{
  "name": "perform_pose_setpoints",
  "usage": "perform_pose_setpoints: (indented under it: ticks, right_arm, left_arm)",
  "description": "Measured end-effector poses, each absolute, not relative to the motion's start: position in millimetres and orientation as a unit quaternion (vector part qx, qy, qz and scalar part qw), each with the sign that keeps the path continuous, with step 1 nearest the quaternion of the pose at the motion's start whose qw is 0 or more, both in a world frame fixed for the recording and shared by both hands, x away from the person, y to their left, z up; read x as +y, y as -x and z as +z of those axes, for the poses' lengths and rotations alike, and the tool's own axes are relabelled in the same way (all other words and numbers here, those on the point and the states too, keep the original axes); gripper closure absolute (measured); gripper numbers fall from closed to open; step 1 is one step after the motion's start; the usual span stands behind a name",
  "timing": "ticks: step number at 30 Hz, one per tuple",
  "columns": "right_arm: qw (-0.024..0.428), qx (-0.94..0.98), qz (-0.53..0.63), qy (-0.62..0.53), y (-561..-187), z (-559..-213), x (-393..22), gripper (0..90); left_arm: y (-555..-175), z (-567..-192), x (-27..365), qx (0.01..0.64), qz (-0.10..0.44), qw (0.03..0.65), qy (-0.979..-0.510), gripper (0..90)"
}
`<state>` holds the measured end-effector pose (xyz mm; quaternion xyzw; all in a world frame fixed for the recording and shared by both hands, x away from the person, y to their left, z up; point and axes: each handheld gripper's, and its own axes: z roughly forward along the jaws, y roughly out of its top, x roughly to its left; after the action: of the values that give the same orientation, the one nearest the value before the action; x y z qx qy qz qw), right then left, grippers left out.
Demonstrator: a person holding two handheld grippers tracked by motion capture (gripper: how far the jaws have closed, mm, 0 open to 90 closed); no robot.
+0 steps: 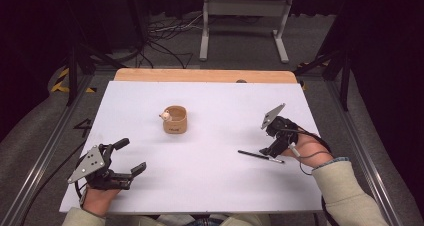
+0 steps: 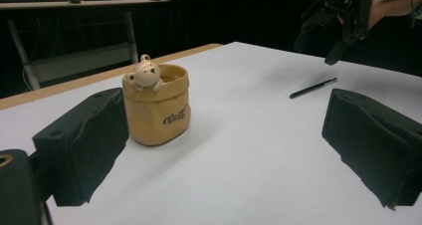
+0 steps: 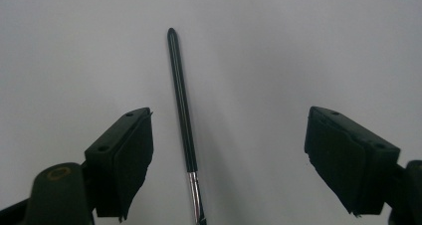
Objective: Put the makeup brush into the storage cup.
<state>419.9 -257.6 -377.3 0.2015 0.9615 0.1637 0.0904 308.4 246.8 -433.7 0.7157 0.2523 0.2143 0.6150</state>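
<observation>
A slim black pen [image 1: 260, 156] with a silver tip lies on the white table top [image 1: 210, 186] at the right. My right gripper [image 1: 270, 145] hovers just over it, pointing down. In the right gripper view the pen [image 3: 181, 105] runs between the two pads of the right gripper [image 3: 226, 133], nearer the left pad, with neither pad touching it. A tan pouch-shaped cup [image 1: 175, 120] with a small bear figure [image 1: 164, 115] on its rim stands mid-table. My left gripper [image 1: 132, 155] rests near the front left, jaws wide apart and empty, facing the cup [image 2: 159, 110].
A bare wooden strip [image 1: 205, 76] borders the table's far edge. Beyond it a white metal stand [image 1: 245, 16] and loose cables [image 1: 165, 36] sit on the floor. Metal rails [image 1: 45, 151] run along both sides of the table.
</observation>
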Motion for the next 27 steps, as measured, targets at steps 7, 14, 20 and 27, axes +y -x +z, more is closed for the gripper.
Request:
perform_pose_setpoints:
  ticks: [7, 14, 20, 27]
  right_arm:
    - [0.074, 0.967, 0.149, -0.192, -419.1, -386.3, -257.4, 28.2]
    - [0.059, 0.973, 0.132, -0.180, -417.4, -392.9, -257.3, 37.9]
    - [0.044, 0.977, 0.116, -0.172, -416.1, -397.3, -255.5, 47.9]
    - [0.023, 0.982, 0.094, -0.163, -415.2, -403.7, -254.0, 58.0]
  left_arm:
    - [-308.3, -433.8, 248.3, 0.256, 0.226, 0.613, -0.712, 4.8]
    - [-308.5, -434.1, 249.4, 0.259, 0.230, 0.616, -0.708, 4.0]
    - [-308.7, -434.1, 250.6, 0.261, 0.229, 0.616, -0.707, 3.3]
    - [-308.7, -434.1, 250.5, 0.261, 0.230, 0.615, -0.708, 3.0]
